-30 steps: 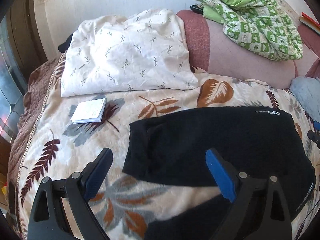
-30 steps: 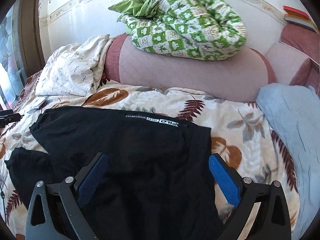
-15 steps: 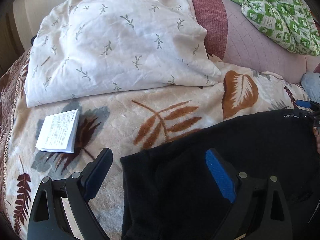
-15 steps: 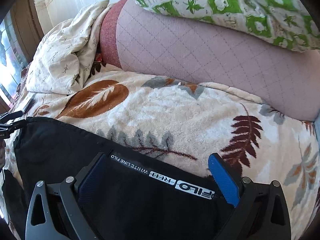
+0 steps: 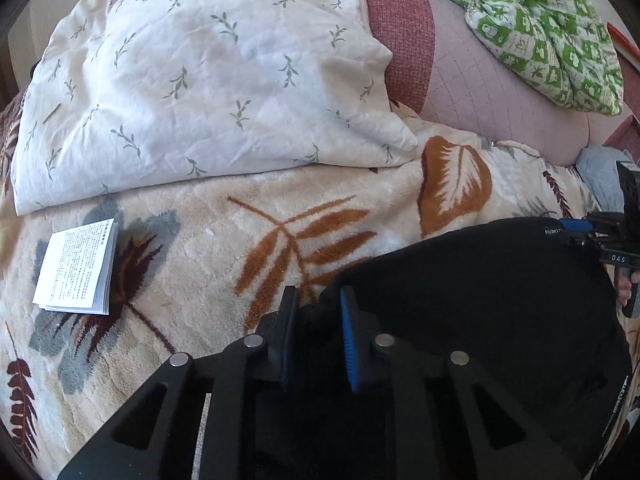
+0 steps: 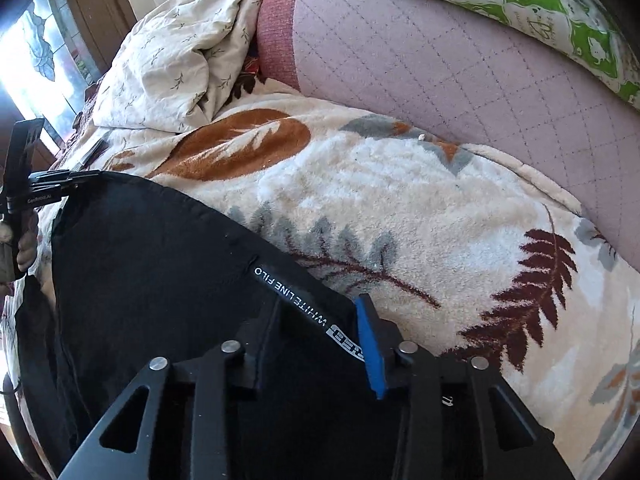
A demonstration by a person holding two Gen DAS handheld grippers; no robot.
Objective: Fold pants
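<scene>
The black pants (image 5: 460,320) are spread on the leaf-patterned blanket (image 5: 240,248) of the bed. The left tool (image 5: 316,312), its jaws just closed, is clamped on one corner of the pants; the right tool (image 6: 316,320), its jaws just closed too, is clamped on the lettered waistband (image 6: 296,300). A booklet (image 5: 76,268) lies near a pillow (image 5: 200,80).
</scene>
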